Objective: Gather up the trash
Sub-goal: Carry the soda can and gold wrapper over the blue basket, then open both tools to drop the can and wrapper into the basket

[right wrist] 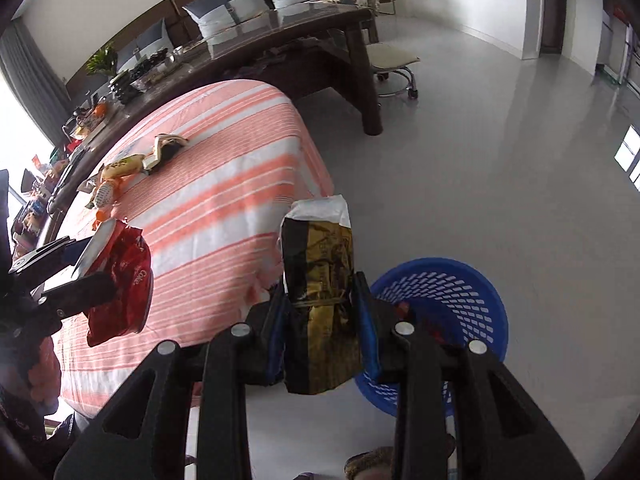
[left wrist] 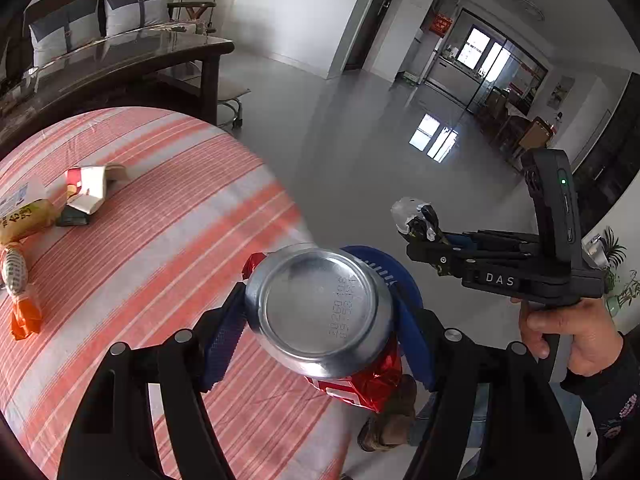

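Jaws of the left gripper (left wrist: 320, 316) are closed hard on a crushed red can (left wrist: 320, 312), its silver base facing the camera and the dented red body hanging below the blue pads. Jaws of the right gripper (right wrist: 320, 312) are likewise clamped, on a black-and-gold wrapper (right wrist: 318, 304) whose white end sticks up beyond the fingertips. Just past and below the right jaws, on the floor, sits the blue basket (right wrist: 452, 300), some red scraps seemingly already inside; in the left view its rim peeks out directly behind the can.

Both pieces look ready for dropping. My judgement: bring each jaw squarely over the basket mouth before opening, the can first since it is heavier and could bounce off the rim, and keep the two grippers from knocking each other above the opening.

Farther ahead of the jaws, the striped orange cloth (left wrist: 160, 240) covers the table, with more litter at its far side: a torn carton (left wrist: 90, 190), a yellow packet (left wrist: 26, 220) and an orange-tipped wrapper (left wrist: 20, 292). Beyond lie grey glossy floor, a dark wooden table, a cushioned sofa and a small stool.
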Demonstrator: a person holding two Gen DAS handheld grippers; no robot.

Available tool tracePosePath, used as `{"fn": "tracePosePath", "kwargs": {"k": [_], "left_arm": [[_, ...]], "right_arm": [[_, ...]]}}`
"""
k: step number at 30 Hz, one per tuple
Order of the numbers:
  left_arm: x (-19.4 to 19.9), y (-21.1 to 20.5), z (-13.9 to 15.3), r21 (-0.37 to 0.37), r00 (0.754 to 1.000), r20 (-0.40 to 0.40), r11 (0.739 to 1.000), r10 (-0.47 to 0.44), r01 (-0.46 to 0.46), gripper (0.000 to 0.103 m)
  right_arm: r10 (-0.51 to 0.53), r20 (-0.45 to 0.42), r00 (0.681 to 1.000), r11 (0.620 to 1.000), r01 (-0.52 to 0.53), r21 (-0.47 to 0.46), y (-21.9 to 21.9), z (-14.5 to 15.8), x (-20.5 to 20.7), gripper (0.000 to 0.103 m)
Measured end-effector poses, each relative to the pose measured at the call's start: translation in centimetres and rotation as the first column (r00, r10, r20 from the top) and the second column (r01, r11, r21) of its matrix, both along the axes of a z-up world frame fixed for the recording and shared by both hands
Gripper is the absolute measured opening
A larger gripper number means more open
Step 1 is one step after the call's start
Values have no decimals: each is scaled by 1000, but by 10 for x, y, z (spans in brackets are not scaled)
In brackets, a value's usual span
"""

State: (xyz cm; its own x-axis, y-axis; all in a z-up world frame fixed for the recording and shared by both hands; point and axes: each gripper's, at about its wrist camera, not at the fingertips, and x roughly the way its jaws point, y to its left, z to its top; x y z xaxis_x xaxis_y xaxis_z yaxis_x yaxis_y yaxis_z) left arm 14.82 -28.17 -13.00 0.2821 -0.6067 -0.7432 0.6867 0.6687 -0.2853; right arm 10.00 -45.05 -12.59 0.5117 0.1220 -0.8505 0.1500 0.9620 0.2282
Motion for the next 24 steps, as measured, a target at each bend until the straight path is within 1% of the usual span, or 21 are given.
{"fn": "tracePosePath", "kwargs": {"k": [5,11,14,18,23,24], "left_arm": [[-11,-78,-23,11,995,-33,996,-92,92,70],[-12,-145,-64,47,989,-58,989,-135,138,70],[-10,-165,-82,64,987,-67,986,-148,152,70],[-9,-185,-105,89,985,-71,983,-156,162,70],[-7,-199,-120,115,984,-52,977,-173,178,71],[-7,-202,-123,120,983,-47,976,-178,183,72]], "right_arm": [[-102,-53,993,995,102,4,-61,-29,-20,30],[-194,-88,977,980,198,35,-110,-66,-35,30],[-219,-93,971,972,226,63,-125,-75,-41,30],[-233,-100,967,966,242,87,-135,-82,-37,30],[-252,-91,963,959,261,111,-139,-84,-33,30],[-256,-89,963,957,265,114,-141,-84,-33,33]]}}
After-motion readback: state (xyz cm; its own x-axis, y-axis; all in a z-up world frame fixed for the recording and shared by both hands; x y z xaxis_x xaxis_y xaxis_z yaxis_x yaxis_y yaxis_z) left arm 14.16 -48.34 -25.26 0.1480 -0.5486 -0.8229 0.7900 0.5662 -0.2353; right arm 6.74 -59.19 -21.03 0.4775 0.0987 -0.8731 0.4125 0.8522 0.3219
